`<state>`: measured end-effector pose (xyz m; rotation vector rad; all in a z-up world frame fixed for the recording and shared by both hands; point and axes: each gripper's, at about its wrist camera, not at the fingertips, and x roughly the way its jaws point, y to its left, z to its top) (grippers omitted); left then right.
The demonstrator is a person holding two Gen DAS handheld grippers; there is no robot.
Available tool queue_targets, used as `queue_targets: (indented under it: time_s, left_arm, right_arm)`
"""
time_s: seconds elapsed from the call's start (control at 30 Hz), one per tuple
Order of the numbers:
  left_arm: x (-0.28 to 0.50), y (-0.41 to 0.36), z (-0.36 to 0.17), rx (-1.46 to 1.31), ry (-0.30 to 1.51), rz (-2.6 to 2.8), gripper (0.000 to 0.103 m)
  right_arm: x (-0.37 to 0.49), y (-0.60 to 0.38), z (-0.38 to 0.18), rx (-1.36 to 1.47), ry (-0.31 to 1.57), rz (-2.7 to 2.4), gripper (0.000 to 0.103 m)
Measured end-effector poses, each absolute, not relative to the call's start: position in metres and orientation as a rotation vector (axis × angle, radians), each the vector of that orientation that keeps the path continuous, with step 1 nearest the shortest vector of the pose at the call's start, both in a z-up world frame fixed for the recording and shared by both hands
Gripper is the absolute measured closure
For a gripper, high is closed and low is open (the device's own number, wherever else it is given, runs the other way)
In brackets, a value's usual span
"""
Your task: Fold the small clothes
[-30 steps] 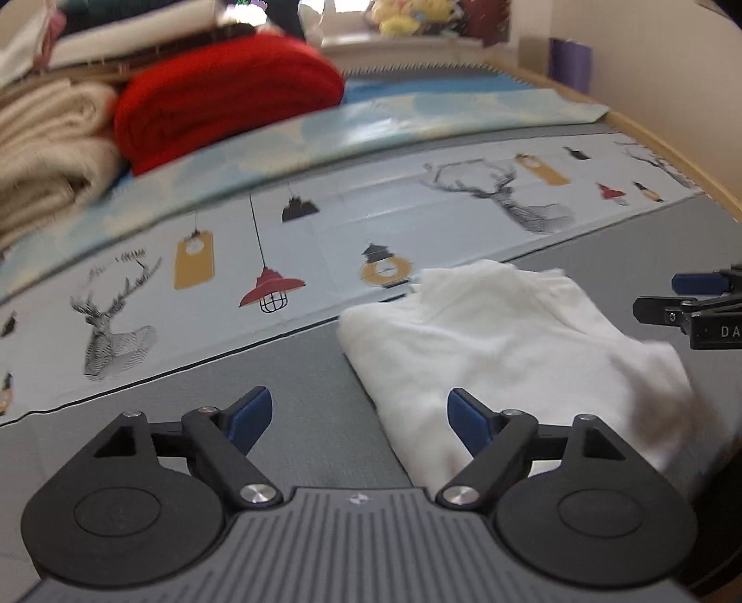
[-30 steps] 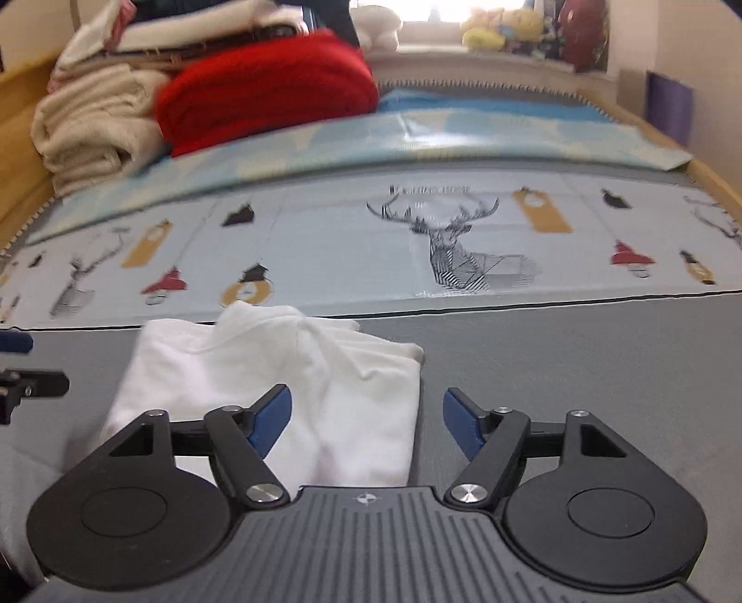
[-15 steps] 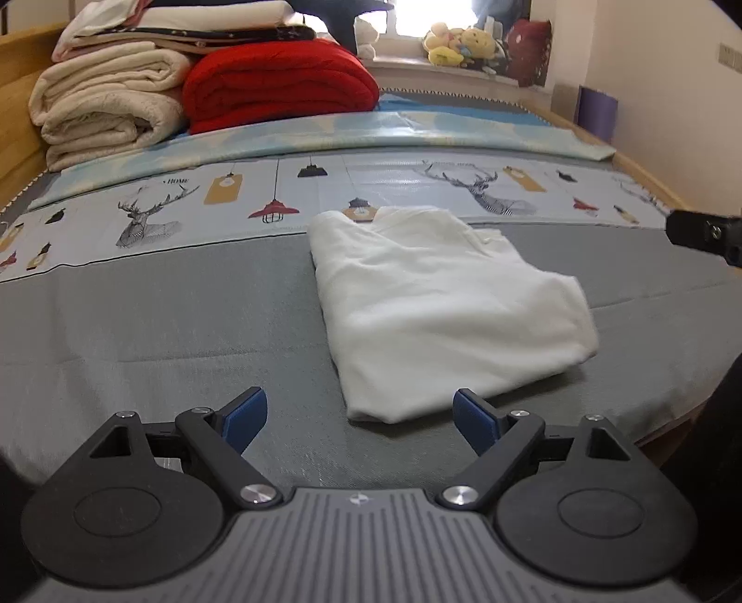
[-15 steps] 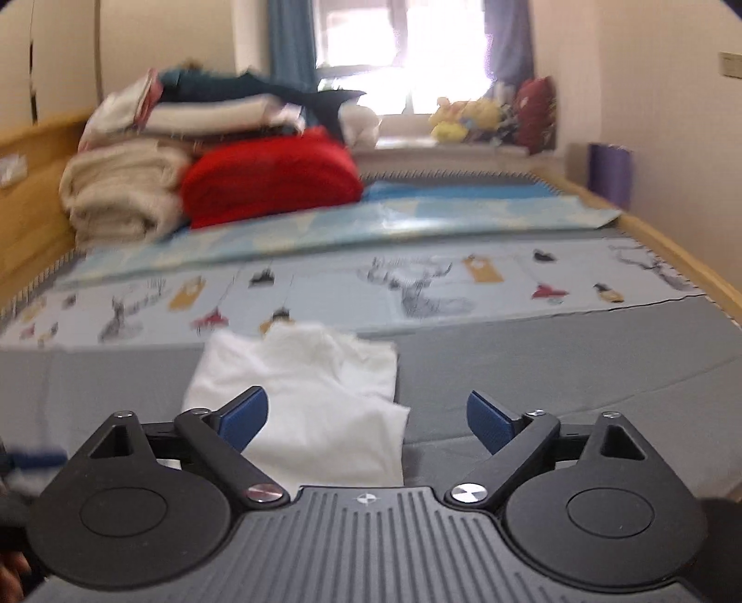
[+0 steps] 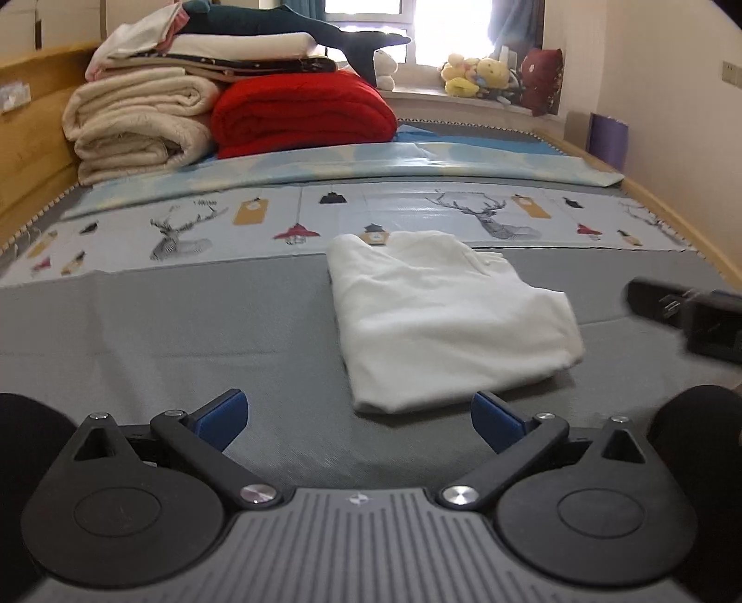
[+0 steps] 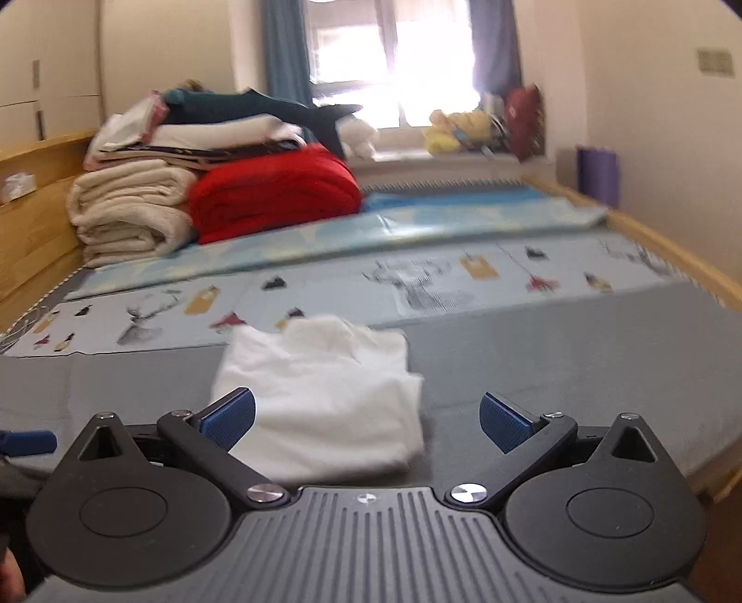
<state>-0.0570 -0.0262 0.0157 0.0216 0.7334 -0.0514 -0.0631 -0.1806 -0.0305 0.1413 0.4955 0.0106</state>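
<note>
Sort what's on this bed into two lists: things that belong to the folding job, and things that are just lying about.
Part of the job:
- white garment, folded on the grey sheet
- left gripper, open
- right gripper, open

Just lying about:
- red blanket
- cream blankets
- dark plush shark
- stuffed toys on the windowsill
- deer-print mat

No readable text, labels or numbers.
</note>
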Motion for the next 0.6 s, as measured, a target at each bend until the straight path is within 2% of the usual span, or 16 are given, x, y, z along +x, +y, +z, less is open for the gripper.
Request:
queue_targets:
  time_s: [0.27,0.6]
  left_arm:
    - [-0.050,-0.046,0.003,0.048,0.723,-0.099,0.000]
    - [-0.036,-0.026,-0.009,-0.018,0.787,-0.033,0.000]
  right_arm:
    - [-0.058,-0.173,-0.044,0.029,0.559,0.001,0.001]
    - [-0.052,-0.197,-0.056,0.114,0.620,-0.037,0.001]
